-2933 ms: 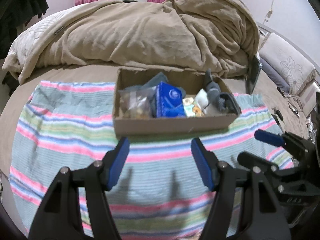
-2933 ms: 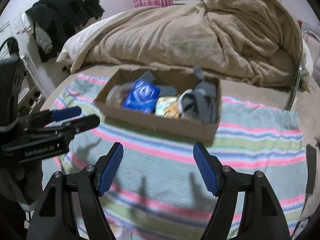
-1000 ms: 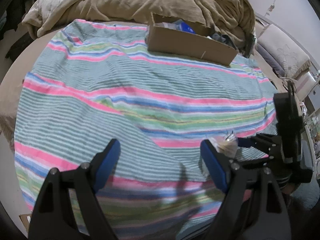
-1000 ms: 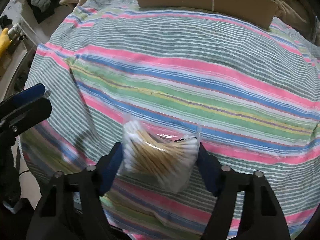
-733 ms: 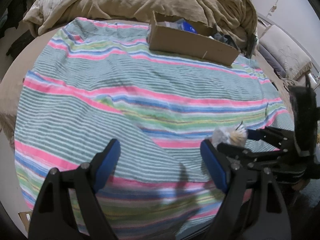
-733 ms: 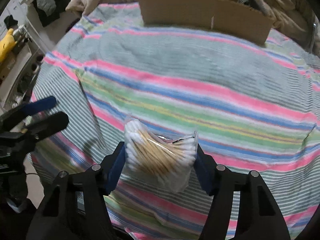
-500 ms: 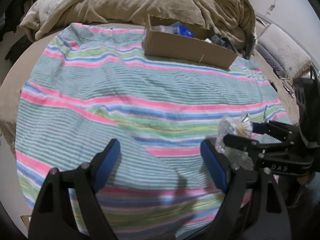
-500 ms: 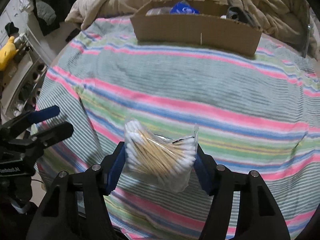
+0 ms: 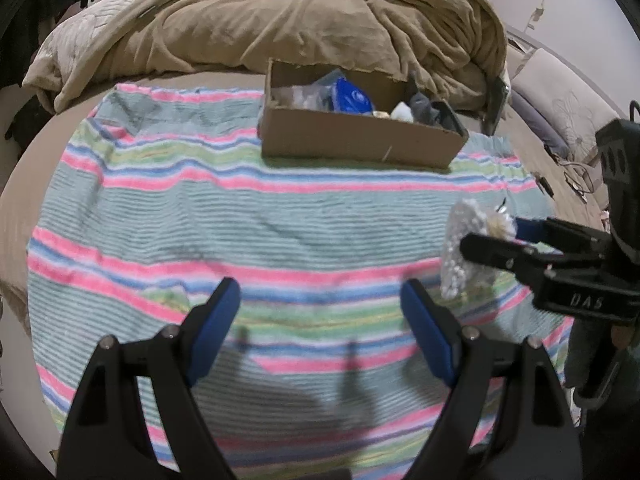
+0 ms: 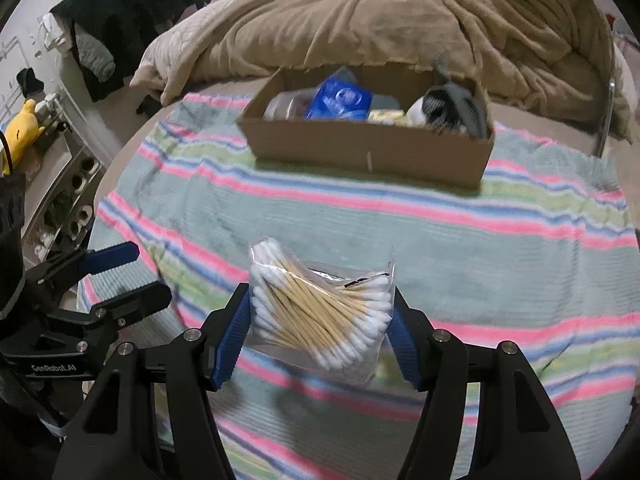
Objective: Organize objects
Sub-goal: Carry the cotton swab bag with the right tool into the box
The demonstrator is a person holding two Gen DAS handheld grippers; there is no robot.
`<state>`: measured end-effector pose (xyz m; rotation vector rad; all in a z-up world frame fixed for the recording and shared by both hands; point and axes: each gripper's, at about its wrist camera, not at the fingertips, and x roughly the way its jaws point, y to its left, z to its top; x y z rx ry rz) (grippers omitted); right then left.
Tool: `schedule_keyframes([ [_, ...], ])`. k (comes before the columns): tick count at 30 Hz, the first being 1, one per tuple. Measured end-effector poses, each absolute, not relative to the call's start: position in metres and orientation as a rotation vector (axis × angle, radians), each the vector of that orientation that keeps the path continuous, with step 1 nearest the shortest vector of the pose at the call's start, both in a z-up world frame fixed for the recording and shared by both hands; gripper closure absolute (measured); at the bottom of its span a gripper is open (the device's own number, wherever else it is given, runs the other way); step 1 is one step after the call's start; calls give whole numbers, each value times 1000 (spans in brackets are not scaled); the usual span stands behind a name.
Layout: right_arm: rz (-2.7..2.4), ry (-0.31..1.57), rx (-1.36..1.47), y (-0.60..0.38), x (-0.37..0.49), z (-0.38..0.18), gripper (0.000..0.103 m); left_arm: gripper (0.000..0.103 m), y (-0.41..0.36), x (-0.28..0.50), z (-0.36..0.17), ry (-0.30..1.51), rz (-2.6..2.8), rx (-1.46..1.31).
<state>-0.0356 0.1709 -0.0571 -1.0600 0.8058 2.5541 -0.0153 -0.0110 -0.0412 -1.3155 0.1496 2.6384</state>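
My right gripper (image 10: 320, 332) is shut on a clear bag of cotton swabs (image 10: 320, 312) and holds it above the striped towel (image 10: 440, 248). The bag also shows in the left wrist view (image 9: 464, 248), held by the right gripper (image 9: 492, 236). A cardboard box (image 10: 368, 152) stands at the towel's far edge with a blue packet (image 10: 340, 102), grey socks (image 10: 452, 110) and other items inside. It also shows in the left wrist view (image 9: 352, 140). My left gripper (image 9: 320, 332) is open and empty above the towel, and appears at the left of the right wrist view (image 10: 120, 276).
A rumpled tan blanket (image 9: 280, 20) lies behind the box. Dark clothes (image 10: 120, 12) hang at the left, with a shelf and a yellow plush toy (image 10: 20, 132) below. A pillow (image 9: 560, 92) is at the far right.
My right gripper took the bag of cotton swabs from the near towel, lifted it and carried it toward the box. Both grippers have tilted up, bringing the box closer in view.
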Motion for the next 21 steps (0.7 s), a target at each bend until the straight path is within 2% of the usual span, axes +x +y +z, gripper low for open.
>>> schedule_keyframes([
  [21,2601,724,-917,248,-68,-24,36,19,16,-88,-19,167,2667,-1227],
])
